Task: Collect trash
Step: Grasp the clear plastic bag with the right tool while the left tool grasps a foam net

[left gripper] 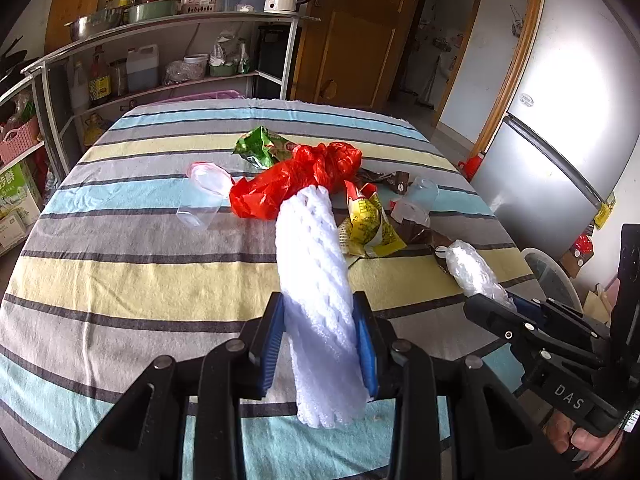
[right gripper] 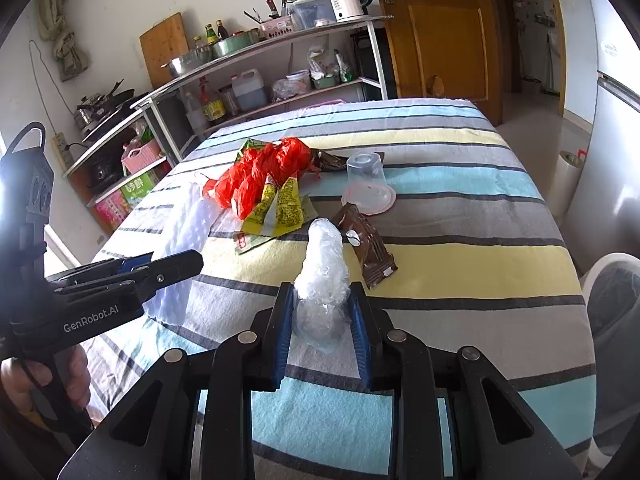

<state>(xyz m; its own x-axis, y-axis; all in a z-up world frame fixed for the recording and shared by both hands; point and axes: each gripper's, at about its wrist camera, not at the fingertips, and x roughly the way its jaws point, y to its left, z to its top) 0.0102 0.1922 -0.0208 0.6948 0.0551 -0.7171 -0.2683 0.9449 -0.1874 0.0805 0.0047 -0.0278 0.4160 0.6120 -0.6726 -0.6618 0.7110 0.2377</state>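
Note:
My left gripper (left gripper: 320, 304) is shut on a white foam net sleeve (left gripper: 312, 264) and holds it above the striped tablecloth (left gripper: 120, 280). My right gripper (right gripper: 320, 296) is shut on a crumpled clear plastic bag (right gripper: 324, 276); it also shows in the left wrist view (left gripper: 472, 268). On the table lie a red plastic bag (left gripper: 296, 180), a green wrapper (left gripper: 260, 146), yellow wrappers (right gripper: 280, 204), a brown wrapper (right gripper: 368, 248) and two clear plastic cups (left gripper: 204, 196) (right gripper: 366, 184).
A white bin (right gripper: 612, 300) with a dark liner stands off the table's right edge. A kitchen shelf (left gripper: 160, 32) with bottles and pots runs along the left. A fridge (left gripper: 568, 120) stands at the right, a wooden door (left gripper: 360, 32) behind.

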